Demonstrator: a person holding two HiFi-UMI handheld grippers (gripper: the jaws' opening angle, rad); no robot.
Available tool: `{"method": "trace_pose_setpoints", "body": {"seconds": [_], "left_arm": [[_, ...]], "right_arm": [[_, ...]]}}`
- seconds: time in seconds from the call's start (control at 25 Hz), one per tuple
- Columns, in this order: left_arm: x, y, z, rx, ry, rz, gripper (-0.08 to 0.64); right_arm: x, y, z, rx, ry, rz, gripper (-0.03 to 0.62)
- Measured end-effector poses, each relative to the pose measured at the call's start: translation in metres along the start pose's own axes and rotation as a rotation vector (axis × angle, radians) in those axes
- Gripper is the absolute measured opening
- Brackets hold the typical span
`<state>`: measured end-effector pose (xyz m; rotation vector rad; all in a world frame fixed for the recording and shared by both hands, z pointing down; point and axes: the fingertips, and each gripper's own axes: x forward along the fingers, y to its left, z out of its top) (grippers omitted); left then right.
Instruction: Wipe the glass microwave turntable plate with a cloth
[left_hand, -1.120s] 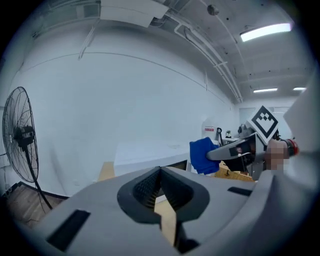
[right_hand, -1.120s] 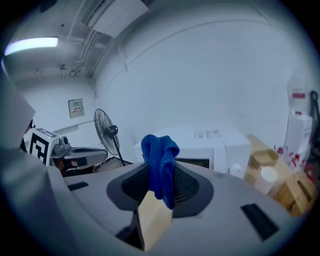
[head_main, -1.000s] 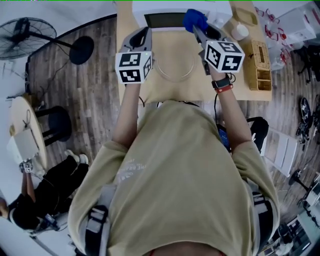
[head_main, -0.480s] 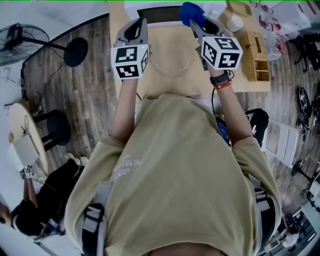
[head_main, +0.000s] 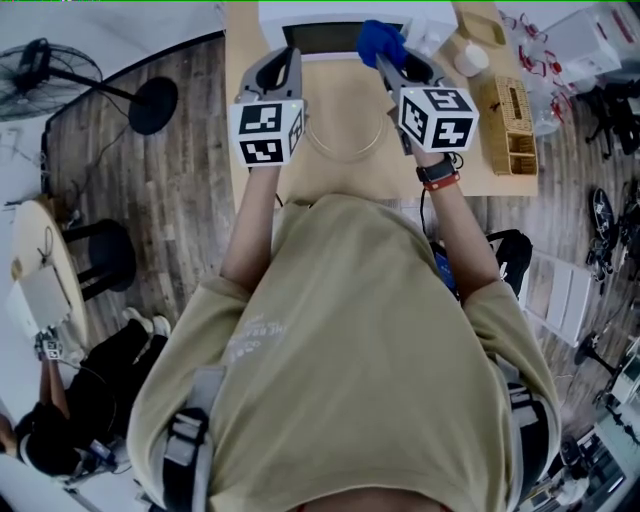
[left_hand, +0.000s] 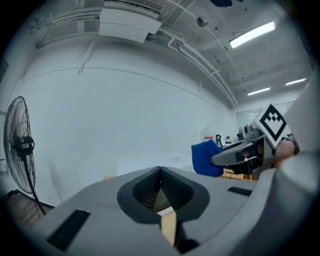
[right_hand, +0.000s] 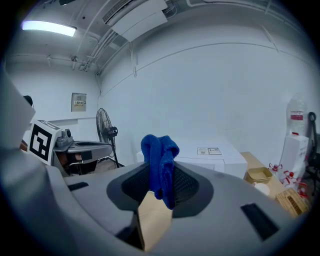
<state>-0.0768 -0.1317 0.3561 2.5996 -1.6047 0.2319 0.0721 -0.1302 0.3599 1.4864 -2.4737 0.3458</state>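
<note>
With the right gripper (right_hand: 160, 172) pinching the blue cloth (right_hand: 159, 150) and the left gripper (left_hand: 160, 176) pressed together on nothing, the glass plate (head_main: 345, 137), lying below between both jaws, could slide when wiped, as nothing holds it.

**No print I can read**

The marker cube (head_main: 266, 132) of my left gripper (head_main: 288, 55) and the marker cube (head_main: 438, 117) of my right gripper (head_main: 383, 58) each show black-and-white square patterns, not letters or numbers. Pale lettering runs across my shirt (head_main: 262, 335), but it is too blurred to make out. In the right gripper view, a small wall sign (right_hand: 78, 102), two paper labels (right_hand: 208, 150) on top of the white microwave (right_hand: 220, 157) and a red band on a bottle (right_hand: 296, 116) are all too small to read.
</note>
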Motion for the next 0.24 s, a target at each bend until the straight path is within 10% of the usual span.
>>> {"method": "trace_pose_setpoints", "body": {"seconds": [0.24], "left_arm": [[-0.010, 0.008, -0.002, -0.002, -0.004, -0.023, 0.020]], "right_arm": [[0.008, 0.025, -0.003, 0.006, 0.024, 0.044, 0.124]]}}
